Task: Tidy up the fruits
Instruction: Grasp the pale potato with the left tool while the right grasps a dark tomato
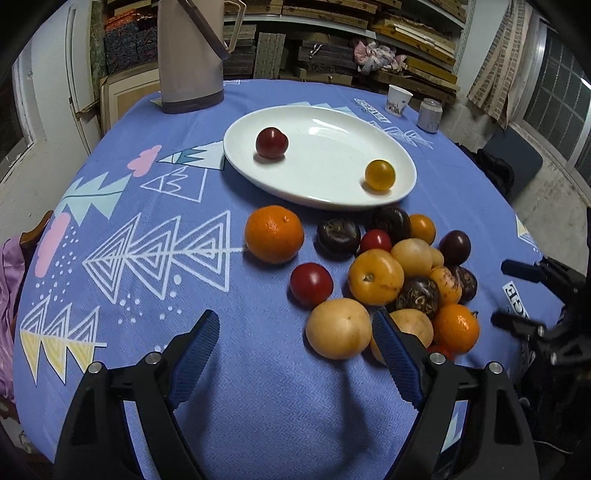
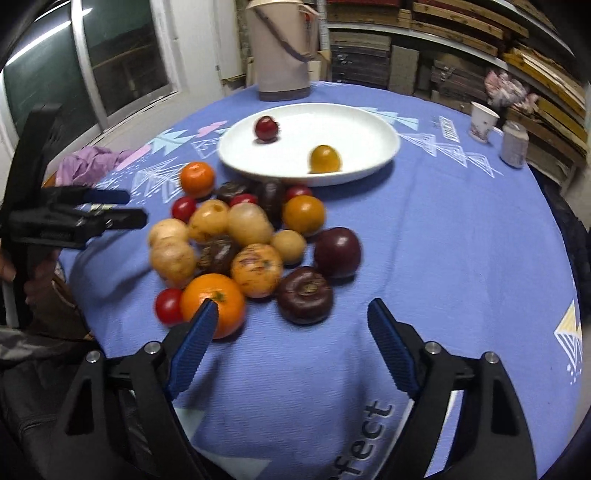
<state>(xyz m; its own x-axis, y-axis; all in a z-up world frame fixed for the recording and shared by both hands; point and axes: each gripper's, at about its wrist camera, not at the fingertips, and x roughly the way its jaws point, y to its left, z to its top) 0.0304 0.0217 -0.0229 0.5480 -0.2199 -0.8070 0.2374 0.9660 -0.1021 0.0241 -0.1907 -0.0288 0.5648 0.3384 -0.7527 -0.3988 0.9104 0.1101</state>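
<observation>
Fruit pile (image 1: 399, 280) beyond left gripper (image 1: 295, 325)

A storeroom-like home corner: shelves (image 1: 417, 33) stacked with wooden boards behind a cloth-covered table (image 1: 258, 406) with thermos (image 1: 188, 55).

Both grippers' fingers (image 1: 199, 332) (image 2: 384, 325) apart, empty

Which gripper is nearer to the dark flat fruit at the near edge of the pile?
Right. The right gripper stands just before the dark flat fruit, jaws open. The left gripper is at the pile's opposite side, by a pale yellow fruit.
</observation>
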